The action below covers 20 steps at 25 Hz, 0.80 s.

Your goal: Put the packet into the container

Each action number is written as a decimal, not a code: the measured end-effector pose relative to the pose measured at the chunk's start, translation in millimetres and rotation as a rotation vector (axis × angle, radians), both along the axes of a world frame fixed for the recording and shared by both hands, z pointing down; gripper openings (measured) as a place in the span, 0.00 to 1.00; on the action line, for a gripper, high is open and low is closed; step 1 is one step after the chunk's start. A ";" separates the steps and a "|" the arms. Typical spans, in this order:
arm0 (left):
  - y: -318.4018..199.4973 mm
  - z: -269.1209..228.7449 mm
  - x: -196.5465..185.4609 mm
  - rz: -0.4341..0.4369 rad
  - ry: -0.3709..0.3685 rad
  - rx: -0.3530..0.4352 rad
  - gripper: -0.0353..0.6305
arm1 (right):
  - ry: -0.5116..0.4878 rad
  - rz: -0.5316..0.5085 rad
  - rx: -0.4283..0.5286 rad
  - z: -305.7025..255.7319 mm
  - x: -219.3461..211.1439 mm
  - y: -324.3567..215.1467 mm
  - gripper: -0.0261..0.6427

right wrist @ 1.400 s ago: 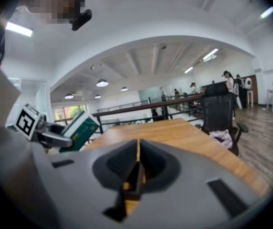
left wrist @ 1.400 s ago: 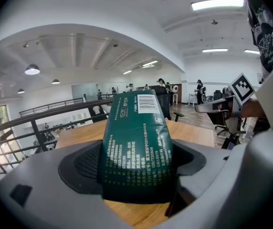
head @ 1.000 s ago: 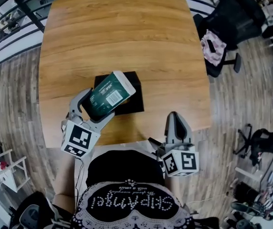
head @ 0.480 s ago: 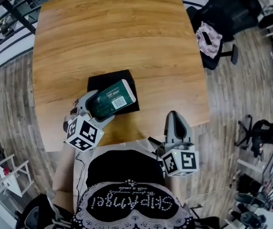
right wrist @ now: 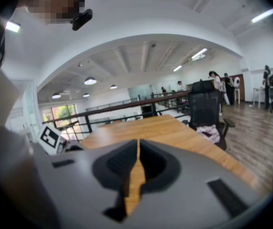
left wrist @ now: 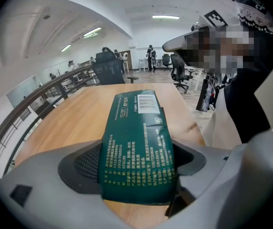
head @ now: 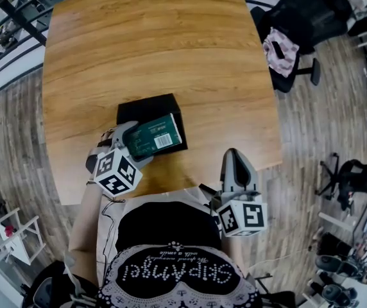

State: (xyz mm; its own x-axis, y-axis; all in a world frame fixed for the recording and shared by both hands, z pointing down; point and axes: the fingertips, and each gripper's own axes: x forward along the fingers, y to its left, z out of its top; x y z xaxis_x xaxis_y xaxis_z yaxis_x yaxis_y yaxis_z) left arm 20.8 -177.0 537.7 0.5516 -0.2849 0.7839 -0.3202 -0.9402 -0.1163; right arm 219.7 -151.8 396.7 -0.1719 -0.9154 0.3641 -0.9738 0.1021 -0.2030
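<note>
- The right gripper (head: pixel 233 159) hangs off the near edge of the table (head: pixel 151 37), close to the person's body. Its jaws are pressed together with nothing between them, only a sliver of wood showing through the seam (right wrist: pixel 137 149).
- The left gripper (head: pixel 132 144) sits over the table's near edge, left of centre. It is clenched across the near end of the dark green packet (head: pixel 154 135), and its own view shows both pads squeezing the packet's lower part (left wrist: pixel 137 147).
- From the jaws the packet runs away and to the right, its white barcode end farthest from the grip. It lies low over the black container (head: pixel 144 106), covering the container's near half.
- It seems to be sinking into the container's mouth, though I cannot tell whether it rests on the rim or is already inside.
- To do the step well, I'd lower the gripped end until the whole packet is level and within the walls. I'd spread the jaws only then, so that it doesn't tip out over the near rim.
- Beyond the container the table stretches bare to its far edge.
</note>
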 end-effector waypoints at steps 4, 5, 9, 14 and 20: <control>-1.5 9.0 3.9 0.035 -0.020 -0.022 0.72 | 0.002 0.003 -0.005 0.5 -0.1 -2.1 0.10; -2.4 9.9 4.3 0.034 -0.017 -0.032 0.72 | 0.003 0.004 -0.006 0.3 0.2 -2.3 0.10; -2.8 16.5 4.7 0.022 0.022 -0.117 0.72 | 0.004 0.002 -0.008 1.1 0.0 -1.0 0.10; -3.3 21.0 3.3 0.023 0.042 -0.191 0.72 | 0.003 -0.003 -0.011 2.2 -2.6 -0.3 0.10; -3.0 21.6 4.5 0.031 0.032 -0.189 0.72 | 0.003 -0.013 -0.014 2.9 -5.2 -2.0 0.10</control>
